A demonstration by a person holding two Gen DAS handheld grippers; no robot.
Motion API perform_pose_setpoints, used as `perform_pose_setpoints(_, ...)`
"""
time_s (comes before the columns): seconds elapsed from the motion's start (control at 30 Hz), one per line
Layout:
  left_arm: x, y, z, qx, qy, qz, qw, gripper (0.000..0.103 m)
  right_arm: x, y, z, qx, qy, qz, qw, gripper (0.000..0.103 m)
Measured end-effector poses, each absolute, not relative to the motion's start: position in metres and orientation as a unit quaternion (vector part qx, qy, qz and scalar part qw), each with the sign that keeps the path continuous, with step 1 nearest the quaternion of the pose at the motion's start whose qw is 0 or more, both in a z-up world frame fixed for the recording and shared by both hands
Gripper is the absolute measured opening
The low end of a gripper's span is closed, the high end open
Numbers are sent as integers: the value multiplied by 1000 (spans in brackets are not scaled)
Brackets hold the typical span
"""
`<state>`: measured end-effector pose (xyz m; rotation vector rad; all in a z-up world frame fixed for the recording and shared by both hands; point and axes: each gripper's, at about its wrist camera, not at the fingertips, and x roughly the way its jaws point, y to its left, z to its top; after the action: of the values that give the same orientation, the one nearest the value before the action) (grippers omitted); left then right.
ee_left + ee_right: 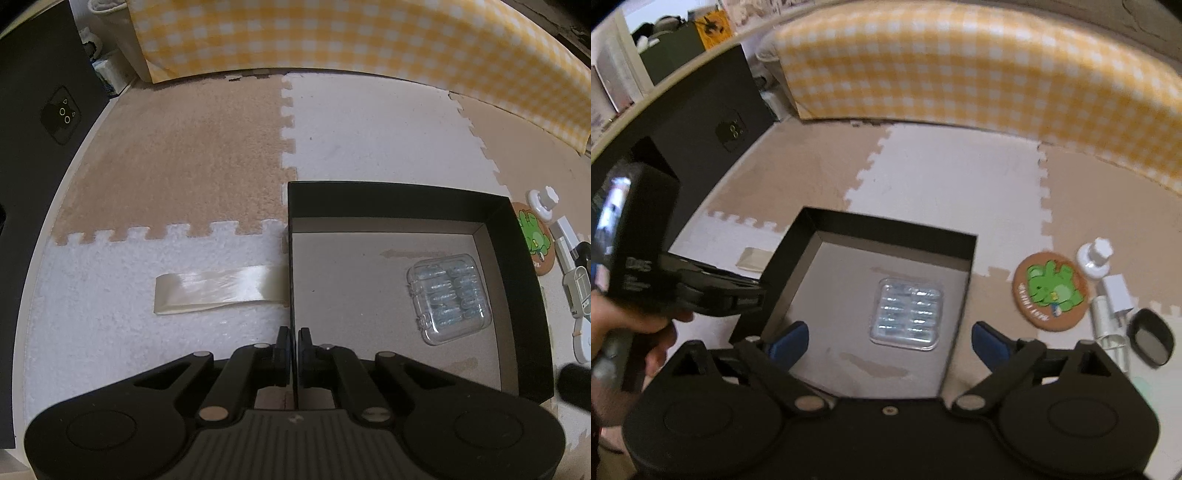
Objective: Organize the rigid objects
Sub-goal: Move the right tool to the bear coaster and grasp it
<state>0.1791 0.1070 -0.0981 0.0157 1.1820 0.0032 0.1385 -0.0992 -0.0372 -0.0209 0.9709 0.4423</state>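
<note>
A black open box (399,199) with a grey floor sits on the foam mat. A clear plastic case (448,299) of small metal parts lies inside it, toward the right wall. My left gripper (294,345) is shut on the box's left wall, with the thin wall pinched between its pads. The right wrist view shows the same box (894,236) and case (907,314) from above. My right gripper (888,332) stands wide open over the box's near part. Its blue-padded fingers (792,336) touch nothing and the case lies just beyond them. The left gripper (753,295) shows at the box's left wall.
Right of the box lie a round coaster with a green figure (1051,295), a white knob (1095,258), a white plug adapter (1115,295) and a small black oval object (1152,336). A pale ribbon strip (218,288) lies left of it. Yellow checked cloth (960,74) closes the back; a black panel (37,110) stands left.
</note>
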Motion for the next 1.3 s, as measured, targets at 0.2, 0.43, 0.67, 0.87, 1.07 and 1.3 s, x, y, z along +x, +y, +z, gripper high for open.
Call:
perform_pose_setpoints(0.2,179,106,-98,9,557,3,831,4,141,-139,-15,17,430,185,884,103)
perform_pose_setpoints(0.43,178,106,-97,7,556,3,831,4,180,-193,-22,71,418,113,899,103)
perform_pose_setpoints(0.67,177,105,-96,13,557,5,830,4,211,-238,-70,133,420,37,897,103)
perform_pose_setpoints(0.87,178,105,-96,11,558,5,830,4,226,-241,-112,153,419,59,893,103)
perform_pose_setpoints(1.07,178,104,-95,11,556,6,831,4,230,-221,-138,84,402,104,906,103)
perform_pose_setpoints(1.3,177,105,-92,7,555,4,832,4,241,-208,-158,11,392,124,912,103)
